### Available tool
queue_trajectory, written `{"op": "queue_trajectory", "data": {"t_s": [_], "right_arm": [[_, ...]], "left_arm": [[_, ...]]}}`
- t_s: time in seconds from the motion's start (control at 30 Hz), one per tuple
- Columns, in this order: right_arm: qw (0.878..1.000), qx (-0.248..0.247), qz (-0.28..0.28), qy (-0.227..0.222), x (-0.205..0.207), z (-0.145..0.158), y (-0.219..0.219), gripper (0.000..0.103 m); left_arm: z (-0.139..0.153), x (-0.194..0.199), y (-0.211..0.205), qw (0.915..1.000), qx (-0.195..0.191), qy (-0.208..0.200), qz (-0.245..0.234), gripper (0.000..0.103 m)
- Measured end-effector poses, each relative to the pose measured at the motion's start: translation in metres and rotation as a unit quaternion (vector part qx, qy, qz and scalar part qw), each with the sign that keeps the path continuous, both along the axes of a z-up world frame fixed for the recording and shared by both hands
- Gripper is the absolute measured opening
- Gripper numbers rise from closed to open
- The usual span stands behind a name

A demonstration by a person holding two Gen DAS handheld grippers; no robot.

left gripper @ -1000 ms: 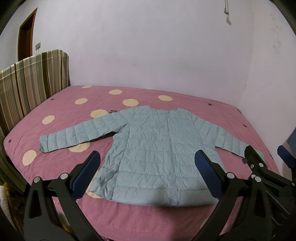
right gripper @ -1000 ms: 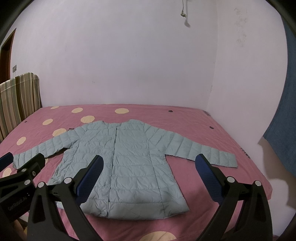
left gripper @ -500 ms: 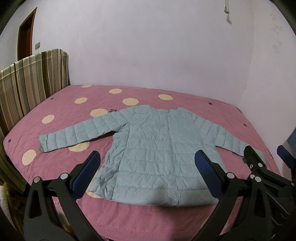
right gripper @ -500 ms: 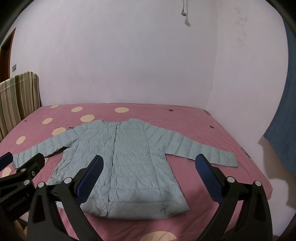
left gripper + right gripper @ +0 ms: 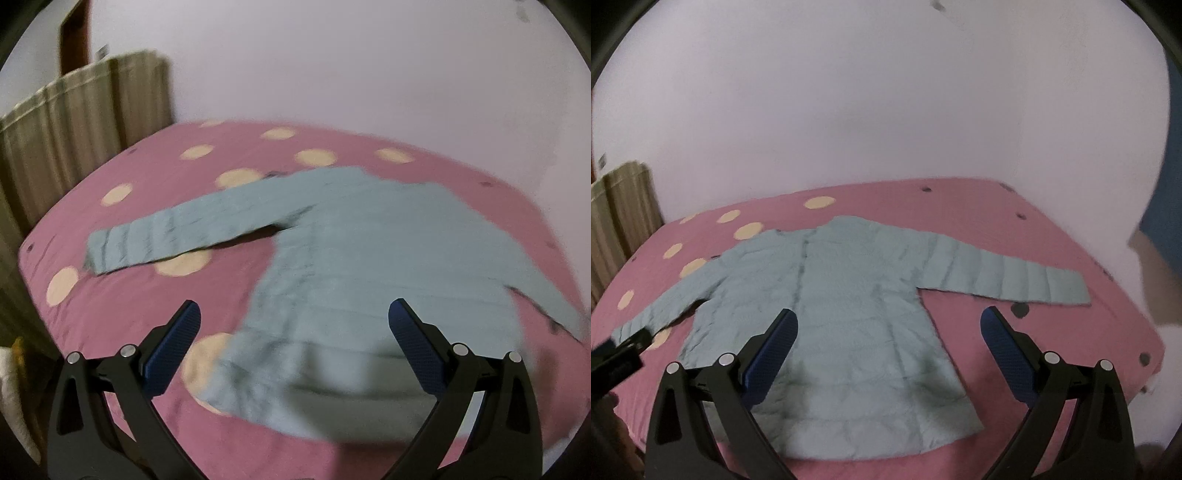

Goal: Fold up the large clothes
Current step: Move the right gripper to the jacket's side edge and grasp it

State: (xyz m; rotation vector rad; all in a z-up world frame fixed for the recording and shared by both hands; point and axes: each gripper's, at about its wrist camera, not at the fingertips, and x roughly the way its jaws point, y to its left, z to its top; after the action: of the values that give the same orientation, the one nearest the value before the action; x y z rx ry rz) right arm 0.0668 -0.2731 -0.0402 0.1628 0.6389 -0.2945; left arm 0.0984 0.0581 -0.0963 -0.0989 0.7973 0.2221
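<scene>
Surface: a bed (image 5: 122,295) covered in a pink sheet with cream polka dots and a few small dark ones. The dots cluster on the left half; the right half is mostly plain pink.

Task item: a light blue quilted jacket (image 5: 849,295) lies flat on the sheet, front up, collar toward the far wall, hem toward the near edge. Both sleeves are spread outward; the right sleeve (image 5: 1008,275) reaches close to the right edge of the bed, the left sleeve (image 5: 177,236) lies across two cream dots.

Room: plain pale wall (image 5: 886,110) behind the bed and along the right side. A striped fabric panel (image 5: 74,122) stands upright at the left side of the bed, with a brown door frame (image 5: 75,35) beyond it. Blue cloth (image 5: 1167,206) hangs at the far right.

Left gripper (image 5: 294,328): jaws spread wide, holding nothing, above the near hem. View heavily blurred.

Right gripper (image 5: 888,332): jaws spread wide, holding nothing, above the jacket's lower right part.
</scene>
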Motion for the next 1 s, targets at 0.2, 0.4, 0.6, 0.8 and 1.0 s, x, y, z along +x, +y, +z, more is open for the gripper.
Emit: {"op": "queue_trajectory", "data": {"t_s": [0.2, 0.4, 0.6, 0.8, 1.0], "right_arm": [[0.997, 0.015, -0.077, 0.029, 0.031, -0.034, -0.076, 0.099], [0.985, 0.082, -0.147, 0.033, 0.045, -0.065, -0.159, 0.092], [0.964, 0.162, -0.205, 0.041, 0.051, -0.092, -0.221, 0.055], [0.937, 0.248, -0.246, 0.019, 0.042, -0.117, -0.259, 0.068], [0.913, 0.303, -0.272, 0.002, 0.041, -0.145, -0.279, 0.068]], "left_arm": [[-0.053, 0.051, 0.079, 0.992, 0.014, 0.052, 0.114, 0.101], [-0.095, 0.075, 0.149, 0.9717, 0.042, 0.084, 0.217, 0.101], [-0.116, 0.084, 0.194, 0.9553, 0.025, 0.103, 0.276, 0.101], [-0.13, 0.089, 0.212, 0.9459, 0.017, 0.121, 0.301, 0.101], [-0.137, 0.087, 0.214, 0.9443, 0.013, 0.109, 0.31, 0.101]]}}
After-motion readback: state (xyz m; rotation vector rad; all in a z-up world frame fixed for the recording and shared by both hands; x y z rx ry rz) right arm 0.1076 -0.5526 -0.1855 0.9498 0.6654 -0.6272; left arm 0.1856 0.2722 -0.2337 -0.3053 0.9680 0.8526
